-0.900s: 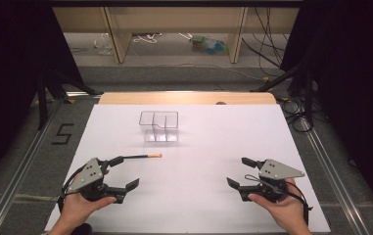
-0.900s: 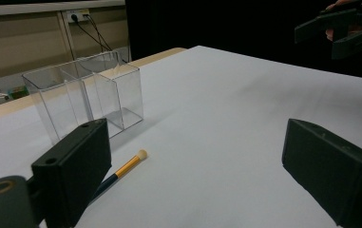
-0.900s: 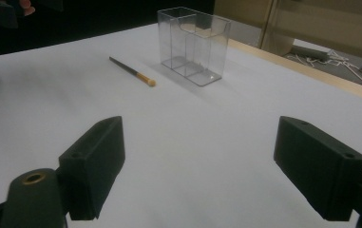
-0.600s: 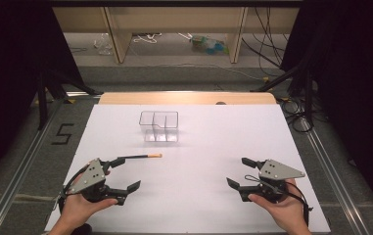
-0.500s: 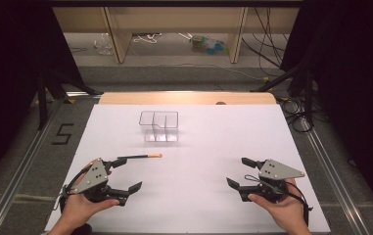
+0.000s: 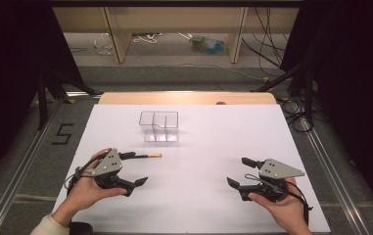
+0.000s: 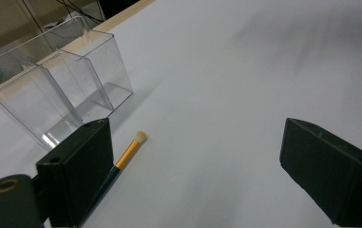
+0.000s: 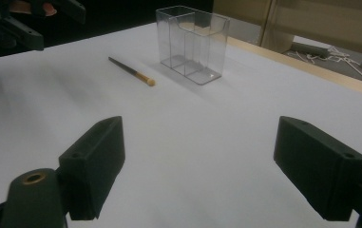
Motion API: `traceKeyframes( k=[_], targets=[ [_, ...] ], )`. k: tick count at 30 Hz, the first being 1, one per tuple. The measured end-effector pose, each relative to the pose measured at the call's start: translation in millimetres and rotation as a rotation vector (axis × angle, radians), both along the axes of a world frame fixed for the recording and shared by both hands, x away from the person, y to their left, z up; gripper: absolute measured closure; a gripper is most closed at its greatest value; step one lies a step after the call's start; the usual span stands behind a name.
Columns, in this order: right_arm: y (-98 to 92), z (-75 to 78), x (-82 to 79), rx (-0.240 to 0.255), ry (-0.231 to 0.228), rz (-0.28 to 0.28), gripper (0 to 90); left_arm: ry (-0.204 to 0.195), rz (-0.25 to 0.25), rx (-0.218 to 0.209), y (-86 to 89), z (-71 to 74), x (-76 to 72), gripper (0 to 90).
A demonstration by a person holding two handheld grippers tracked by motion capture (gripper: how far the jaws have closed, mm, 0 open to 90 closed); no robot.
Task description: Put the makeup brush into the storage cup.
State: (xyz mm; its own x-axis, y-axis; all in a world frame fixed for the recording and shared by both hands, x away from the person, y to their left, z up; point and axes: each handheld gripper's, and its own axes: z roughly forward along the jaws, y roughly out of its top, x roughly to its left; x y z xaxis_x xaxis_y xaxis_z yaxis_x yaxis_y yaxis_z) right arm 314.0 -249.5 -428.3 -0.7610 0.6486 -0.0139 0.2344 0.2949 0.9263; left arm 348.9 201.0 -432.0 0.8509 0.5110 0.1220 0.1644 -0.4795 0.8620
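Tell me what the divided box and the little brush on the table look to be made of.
Divided box: clear, glossy rigid plastic by the look, perhaps acrylic; the table shows through its walls and its edges catch highlights.
Brush: dark, smooth handle, plastic or painted wood, I cannot tell which; a shiny gold band, probably metal; a pale, soft-looking tip of bristles or foam.

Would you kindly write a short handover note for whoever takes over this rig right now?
Left gripper: open, holding nothing, beside the small brush's dark handle.
Right gripper: open, empty, low over the bare white table.
The brush lies flat on the table, tip toward the middle, in front of the clear divided container, which stands upright and looks empty.
Done: nothing picked up yet.
Left: probably grasp the brush and place it in the container.
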Motion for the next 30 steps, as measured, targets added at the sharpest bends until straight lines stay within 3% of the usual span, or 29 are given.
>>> traceKeyframes(
  k=[1,3,5,6,12,15,24,30],
  targets=[
    [-0.1,0.2,-0.1,0.004,0.002,-0.001,18.7,0.001,-0.004,0.014,-0.7,1.1,3.1,12.1],
    [-0.2,0.4,-0.3,0.006,0.007,-0.001,18.7,0.006,-0.019,0.081,-0.6,4.0,13.8,13.0],
    [-0.2,0.1,0.1,0.004,0.003,-0.002,18.6,0.011,-0.026,0.106,-0.4,3.9,17.5,13.9],
    [-0.2,0.0,0.3,0.003,0.002,-0.003,18.6,0.002,-0.033,0.152,1.0,4.8,21.5,14.8],
    [-0.2,-0.1,0.4,-0.002,-0.002,-0.004,18.7,0.014,-0.042,0.241,4.0,2.3,39.9,15.0],
    [0.5,-1.0,0.6,0.006,0.002,-0.005,18.7,0.022,-0.044,0.255,4.8,1.3,45.4,15.0],
    [0.6,-0.8,0.6,0.007,0.003,-0.006,18.6,0.045,-0.068,0.369,6.5,-1.3,64.8,15.2],
    [0.3,-0.9,0.9,0.006,0.004,-0.003,18.8,0.061,-0.086,0.410,2.9,-5.9,72.3,15.3]
  ],
)
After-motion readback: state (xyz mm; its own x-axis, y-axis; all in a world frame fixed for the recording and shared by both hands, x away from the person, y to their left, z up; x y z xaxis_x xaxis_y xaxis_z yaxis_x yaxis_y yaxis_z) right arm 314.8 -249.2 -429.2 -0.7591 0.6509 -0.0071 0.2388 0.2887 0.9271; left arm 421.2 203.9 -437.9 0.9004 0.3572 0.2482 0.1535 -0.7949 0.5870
